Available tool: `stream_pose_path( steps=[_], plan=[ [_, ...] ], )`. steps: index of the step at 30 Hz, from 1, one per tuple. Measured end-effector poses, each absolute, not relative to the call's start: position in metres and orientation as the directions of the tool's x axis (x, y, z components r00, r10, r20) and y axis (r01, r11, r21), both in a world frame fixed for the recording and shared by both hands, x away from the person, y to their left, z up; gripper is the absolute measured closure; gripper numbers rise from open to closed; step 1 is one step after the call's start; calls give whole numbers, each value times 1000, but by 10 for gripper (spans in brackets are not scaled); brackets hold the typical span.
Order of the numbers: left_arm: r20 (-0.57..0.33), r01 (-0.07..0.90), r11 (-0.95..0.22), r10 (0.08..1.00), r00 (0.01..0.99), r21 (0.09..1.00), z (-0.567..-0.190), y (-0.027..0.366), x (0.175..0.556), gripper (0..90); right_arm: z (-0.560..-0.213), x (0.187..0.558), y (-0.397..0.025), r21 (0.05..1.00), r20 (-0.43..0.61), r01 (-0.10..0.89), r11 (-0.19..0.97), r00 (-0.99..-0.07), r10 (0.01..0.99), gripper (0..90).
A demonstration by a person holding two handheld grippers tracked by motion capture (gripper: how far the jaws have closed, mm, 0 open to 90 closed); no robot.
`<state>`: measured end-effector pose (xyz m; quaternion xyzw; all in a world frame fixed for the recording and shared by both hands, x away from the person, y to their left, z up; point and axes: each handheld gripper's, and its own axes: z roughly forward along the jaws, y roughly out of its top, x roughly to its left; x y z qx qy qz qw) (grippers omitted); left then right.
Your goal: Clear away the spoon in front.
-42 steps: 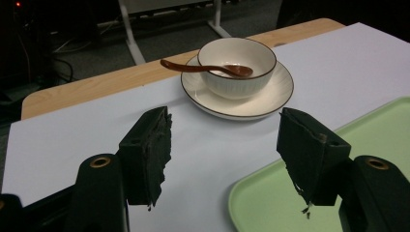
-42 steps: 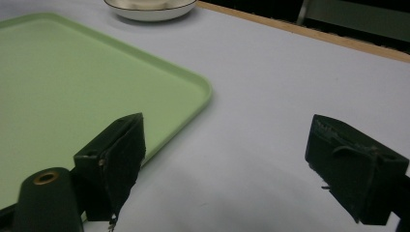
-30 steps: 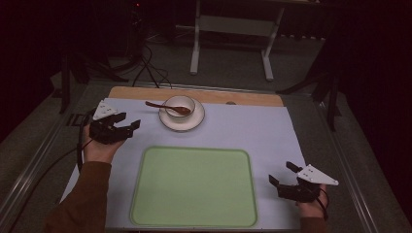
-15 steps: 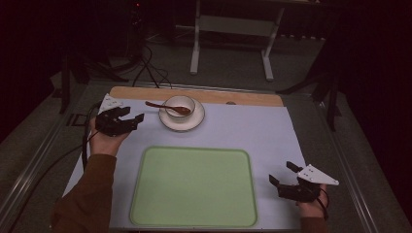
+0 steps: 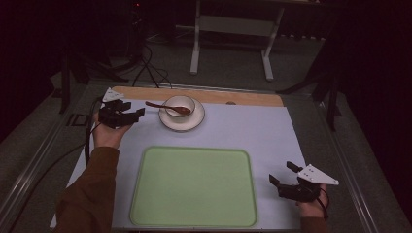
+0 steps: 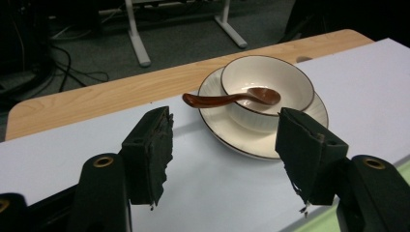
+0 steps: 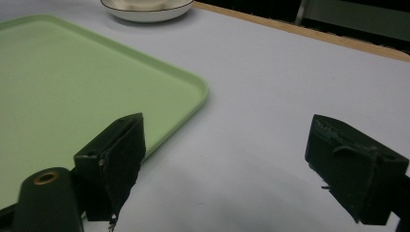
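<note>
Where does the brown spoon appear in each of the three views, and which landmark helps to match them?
High view: spoon upper left of centre, lying across the bowl.
Left gripper view: spoon at centre, above the jaws.
Right gripper view: not in it.
Shared landmark: saucer.

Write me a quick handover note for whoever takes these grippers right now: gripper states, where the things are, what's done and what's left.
Left gripper: open, holding nothing, at the far left of the mat, jaws pointed at the spoon and short of its handle.
Right gripper: open, holding nothing, resting near the front right corner, beside the tray.
Things: the spoon lies in the bowl, handle sticking out over the rim toward the left gripper. The bowl sits on the saucer at the far side of the mat. The green tray holds nothing.
Done: nothing gripped, nothing on the tray.
Left: probably close the left jaws on the spoon handle and lift it out.
</note>
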<state>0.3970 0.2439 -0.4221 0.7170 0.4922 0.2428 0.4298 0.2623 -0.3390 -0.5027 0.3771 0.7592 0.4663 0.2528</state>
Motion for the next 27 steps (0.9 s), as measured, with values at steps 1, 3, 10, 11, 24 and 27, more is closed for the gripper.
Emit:
stream_pose_path(
  steps=[1,3,10,11,24,27],
  plan=[
    [-82,502,-141,914,396,853,-423,244,400,390,-503,262,-339,898,-32,338,281,-587,809,141],
    [-83,510,-145,914,397,848,-426,244,407,396,-504,263,-339,897,-29,341,281,-589,808,141],
    [-98,532,-135,917,387,836,-434,240,430,410,-505,265,-338,894,-26,347,284,-592,805,141],
    [-105,534,-125,919,381,836,-435,240,433,412,-505,265,-339,894,-26,348,283,-591,806,141],
    [-210,583,-4,931,300,812,-454,233,468,402,-504,263,-343,900,-15,345,264,-583,812,141],
    [-224,612,-10,926,303,790,-461,231,472,406,-504,262,-343,901,-13,346,262,-582,813,141]
  ],
)
